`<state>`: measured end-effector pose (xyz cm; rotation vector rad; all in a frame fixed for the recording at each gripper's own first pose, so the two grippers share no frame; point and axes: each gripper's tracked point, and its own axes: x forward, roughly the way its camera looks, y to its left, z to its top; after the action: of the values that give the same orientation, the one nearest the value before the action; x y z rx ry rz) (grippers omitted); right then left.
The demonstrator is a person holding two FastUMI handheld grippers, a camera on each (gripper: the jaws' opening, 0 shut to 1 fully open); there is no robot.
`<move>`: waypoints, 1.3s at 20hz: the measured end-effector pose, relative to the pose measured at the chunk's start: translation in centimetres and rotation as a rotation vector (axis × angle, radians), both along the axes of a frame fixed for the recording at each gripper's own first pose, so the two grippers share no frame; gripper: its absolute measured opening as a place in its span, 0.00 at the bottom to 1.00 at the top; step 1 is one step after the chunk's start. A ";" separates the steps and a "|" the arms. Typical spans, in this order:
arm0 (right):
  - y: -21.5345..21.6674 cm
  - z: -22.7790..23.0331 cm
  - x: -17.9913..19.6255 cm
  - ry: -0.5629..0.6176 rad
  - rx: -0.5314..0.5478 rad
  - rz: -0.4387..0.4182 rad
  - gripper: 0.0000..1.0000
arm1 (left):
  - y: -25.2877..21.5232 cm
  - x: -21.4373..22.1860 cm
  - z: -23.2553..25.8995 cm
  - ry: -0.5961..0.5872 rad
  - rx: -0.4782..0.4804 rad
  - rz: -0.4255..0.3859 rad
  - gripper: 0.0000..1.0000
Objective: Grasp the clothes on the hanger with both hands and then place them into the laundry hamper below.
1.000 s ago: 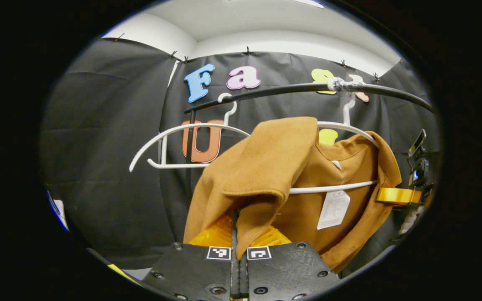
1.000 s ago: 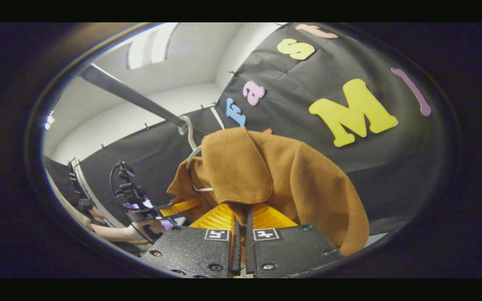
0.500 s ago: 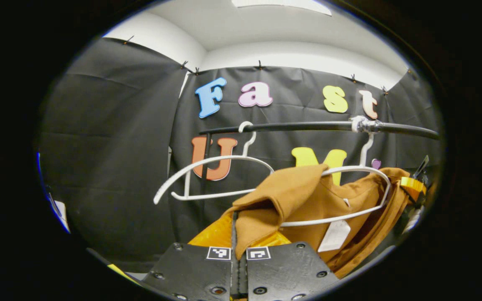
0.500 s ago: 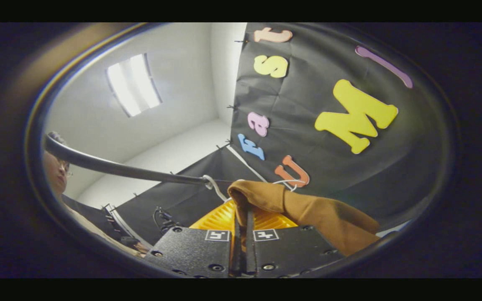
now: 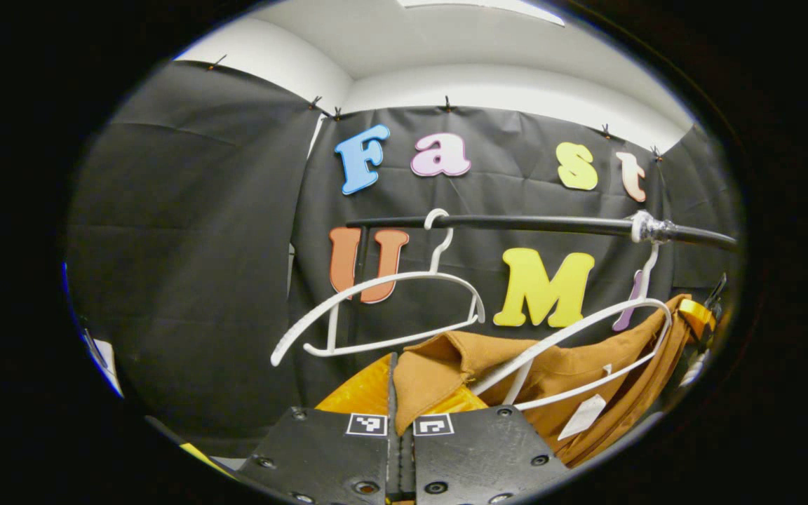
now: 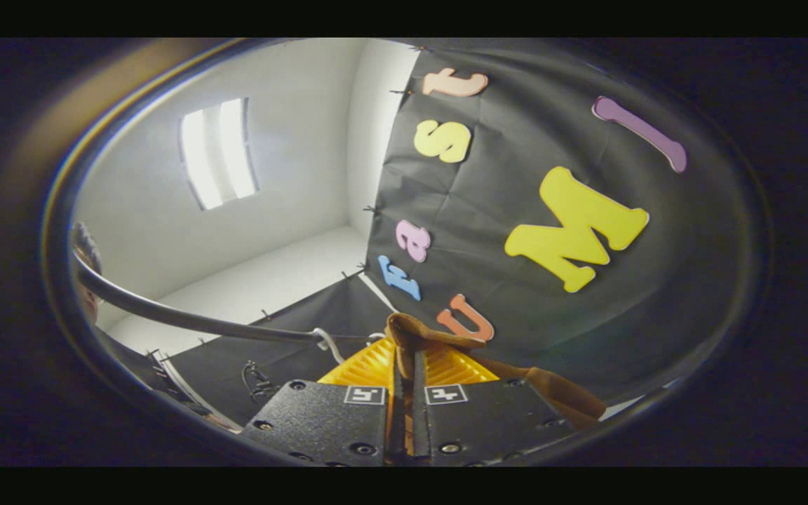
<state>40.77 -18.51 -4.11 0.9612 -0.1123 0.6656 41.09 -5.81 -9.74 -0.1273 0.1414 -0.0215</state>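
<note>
Left tool [image 5: 400,410] and right tool [image 6: 406,382] each pinch the brown garment [image 5: 572,365] below its hanger [image 5: 586,326].

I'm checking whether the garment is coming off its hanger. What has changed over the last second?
The brown garment has been pulled down: a second ago it draped over the right hanger, now that hanger's shoulder shows bare above the cloth. Both tongs, left and right, stay shut on the fabric. The empty hanger still hangs on the rail.
</note>
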 end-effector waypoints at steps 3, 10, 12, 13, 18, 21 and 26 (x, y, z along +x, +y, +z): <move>-0.8 -1.3 1.2 0.043 0.012 -0.015 0.07 | -0.5 0.3 -0.8 0.015 -0.006 -0.011 0.04; -1.8 -3.3 4.1 0.118 0.081 -0.003 0.07 | 0.7 1.0 -2.2 0.041 -0.172 -0.028 0.04; -1.5 -3.9 4.7 0.127 0.102 0.007 0.07 | 1.1 1.3 -2.9 0.043 -0.172 -0.021 0.05; -1.5 -4.3 5.0 0.141 0.120 0.019 0.07 | 1.2 1.1 -3.5 0.051 -0.177 -0.017 0.05; -2.9 -6.8 5.8 0.212 0.157 0.021 0.07 | 0.3 0.3 -6.6 0.102 -0.204 -0.031 0.05; -2.1 -10.4 6.0 0.291 0.123 0.003 0.07 | -0.3 -0.2 -8.8 0.144 -0.183 -0.043 0.00; -0.9 -15.3 4.1 0.398 0.098 0.022 0.07 | -0.8 -1.3 -11.7 0.207 -0.212 -0.021 0.00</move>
<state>44.87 -19.43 -19.43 1.1736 0.2198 0.4814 39.75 -6.60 -21.42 -0.3402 0.3472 -0.0447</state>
